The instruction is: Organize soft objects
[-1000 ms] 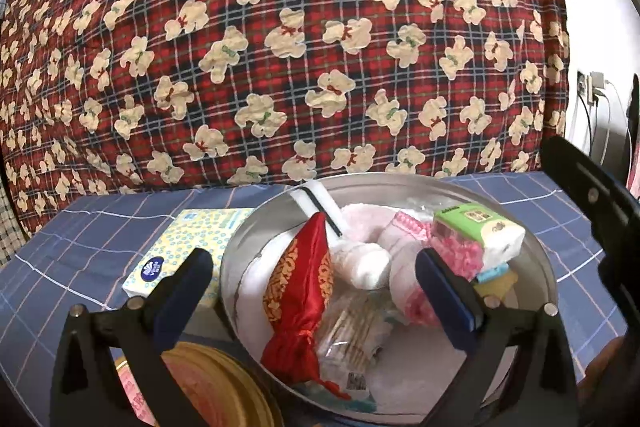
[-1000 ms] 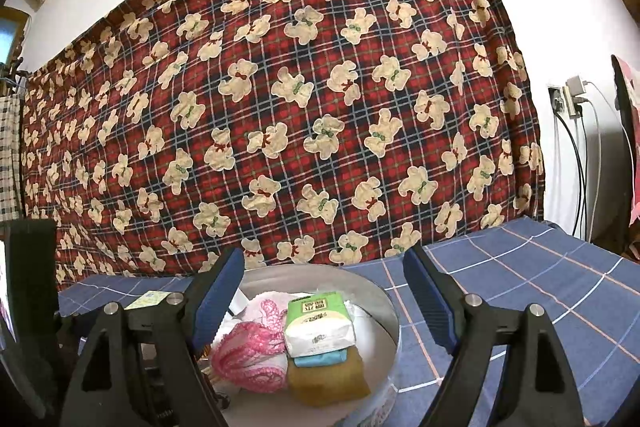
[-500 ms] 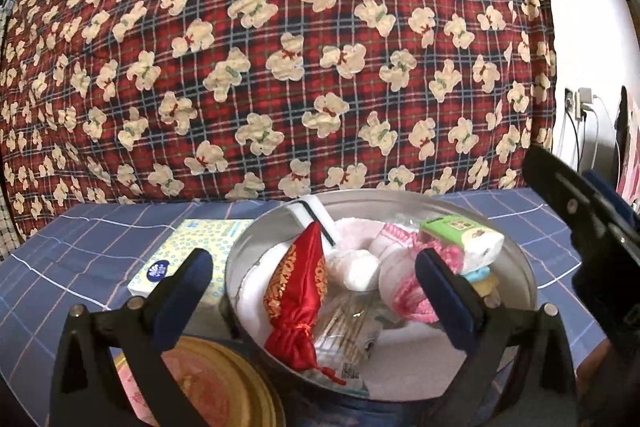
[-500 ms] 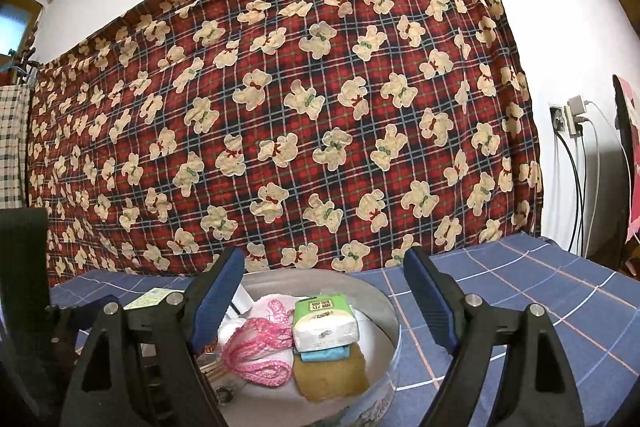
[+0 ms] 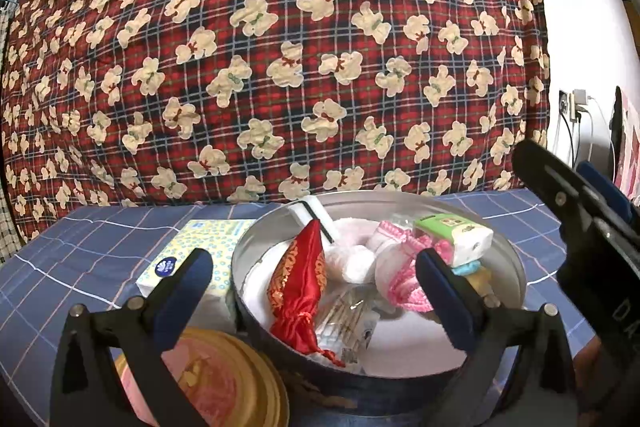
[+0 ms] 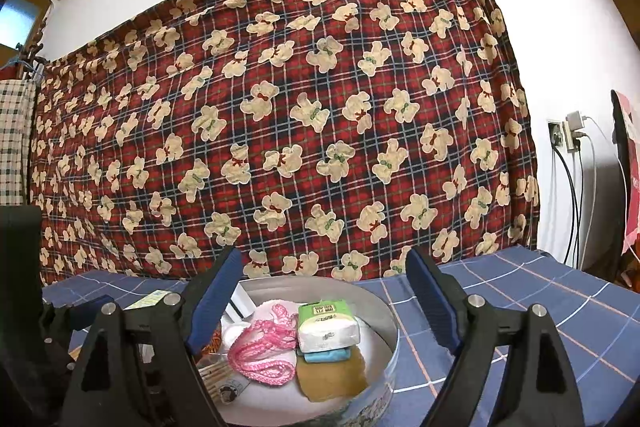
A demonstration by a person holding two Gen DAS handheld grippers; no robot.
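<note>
Both views had lifted slightly. Our left gripper and right gripper hung with fingers apart above the round silver metal tin, soft objects piled inside; the green-topped tissue pack, perched at 2 o'clock, might topple if nudged.

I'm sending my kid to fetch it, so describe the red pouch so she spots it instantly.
Find the round metal tin on the blue checked cloth. On its left side lies the red pouch, the only shiny red satin thing there, with gold patterning.

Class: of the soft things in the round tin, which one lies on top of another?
The green-topped tissue pack, resting on the blue sponge.
</note>
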